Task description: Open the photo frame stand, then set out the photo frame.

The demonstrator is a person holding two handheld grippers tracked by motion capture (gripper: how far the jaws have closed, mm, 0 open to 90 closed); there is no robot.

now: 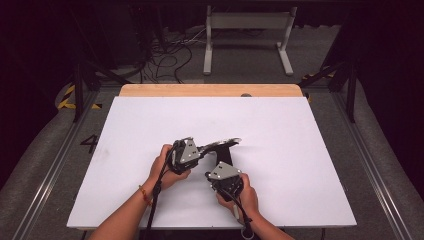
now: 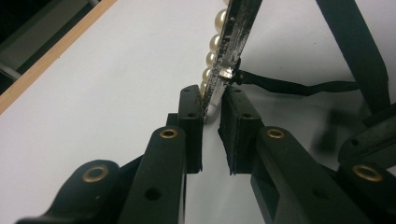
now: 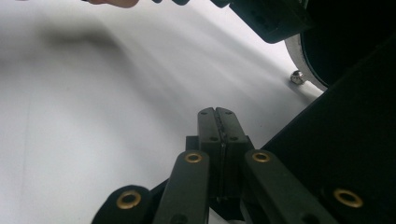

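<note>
Grippers over white table (image 1: 300,150): your left gripper (image 2: 212,100) has its fingers nearly closed, pinching the edge of a pearl-trimmed silver piece (image 2: 229,42), held just above the table centre w/ black strap (image 2: 355,46) beside it. Your right gripper (image 3: 217,114) sits just beside, fingers fully closed, nothing visible btwn them.

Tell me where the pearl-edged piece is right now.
The pearl-edged piece stands on edge between the left gripper's pads in the left gripper view. In the high view it juts right from that gripper, near the middle of the white table.
</note>
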